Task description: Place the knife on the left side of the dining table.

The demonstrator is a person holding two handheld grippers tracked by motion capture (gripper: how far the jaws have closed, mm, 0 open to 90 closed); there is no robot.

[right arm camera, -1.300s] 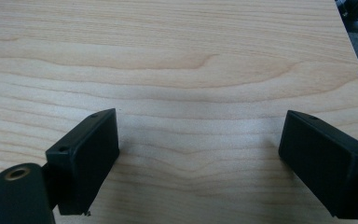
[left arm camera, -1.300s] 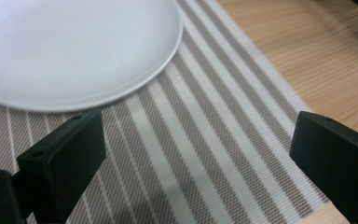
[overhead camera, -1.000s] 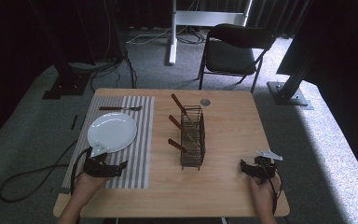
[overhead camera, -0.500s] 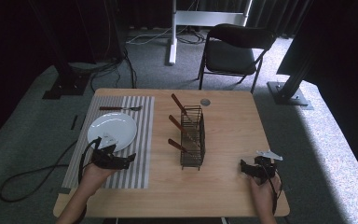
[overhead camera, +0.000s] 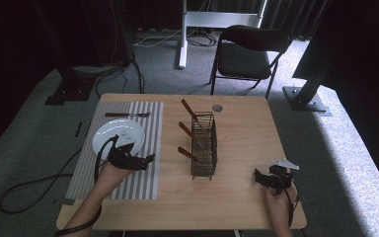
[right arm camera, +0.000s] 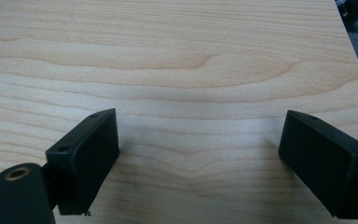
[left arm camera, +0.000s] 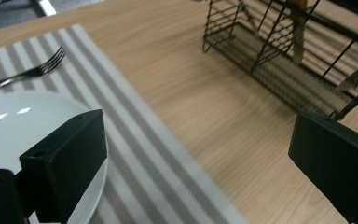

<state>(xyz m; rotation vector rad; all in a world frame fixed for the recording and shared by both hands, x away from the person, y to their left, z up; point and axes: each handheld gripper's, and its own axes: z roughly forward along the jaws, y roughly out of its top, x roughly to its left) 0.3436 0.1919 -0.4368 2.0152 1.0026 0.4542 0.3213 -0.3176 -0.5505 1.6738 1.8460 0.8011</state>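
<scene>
white plate (left arm camera: 18, 126), fork (left arm camera: 32, 70), wire rack (left arm camera: 284, 60)

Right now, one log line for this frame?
left gripper: open, over mat by plate | right gripper: open, on bare table | rack: untouched

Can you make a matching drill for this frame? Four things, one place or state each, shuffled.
Things:
1. fork
2. white plate
3. wire basket
4. right claw

Places or states:
A. open over bare wood, near the table's right front corner
B. mid-table, holding brown-handled utensils
C. far end of the striped mat
D. on the mat, under the left claw

Pairs: 1-C, 2-D, 3-B, 4-A
</scene>
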